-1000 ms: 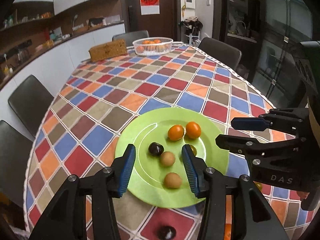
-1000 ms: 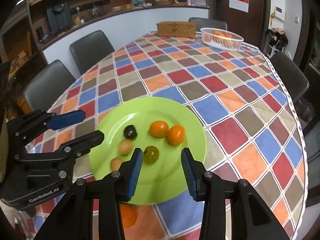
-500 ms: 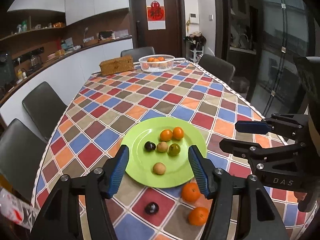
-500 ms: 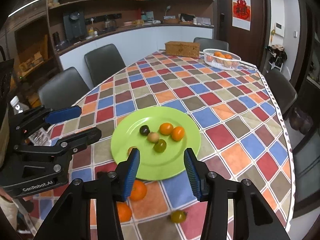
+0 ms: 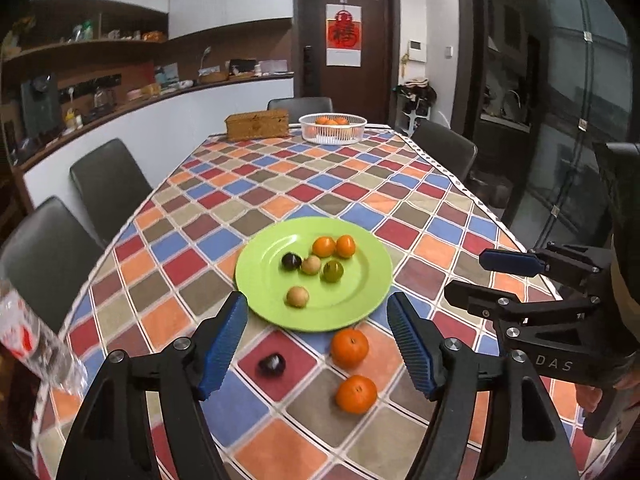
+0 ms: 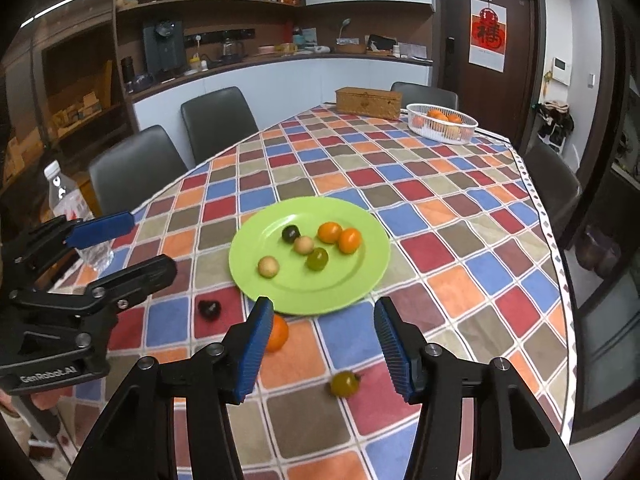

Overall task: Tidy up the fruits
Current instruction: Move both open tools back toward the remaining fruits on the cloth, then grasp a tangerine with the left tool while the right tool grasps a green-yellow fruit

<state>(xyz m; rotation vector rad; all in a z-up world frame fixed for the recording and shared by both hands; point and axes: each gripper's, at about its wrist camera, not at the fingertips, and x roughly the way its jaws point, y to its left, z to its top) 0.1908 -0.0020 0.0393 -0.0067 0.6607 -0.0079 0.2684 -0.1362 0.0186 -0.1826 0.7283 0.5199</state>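
Note:
A green plate on the checked tablecloth holds several small fruits: two orange ones, a dark one, a green one and two tan ones. Loose on the cloth near me lie two oranges, a dark fruit and a green fruit. My left gripper is open and empty above the near table edge. My right gripper is open and empty, also short of the plate.
A white basket of oranges and a wicker box stand at the far end. A plastic bottle stands at the left edge. Grey chairs ring the table.
Both grippers have pulled back and up from the plate, and their jaws have widened. Loose fruits on the cloth near me have come into view.

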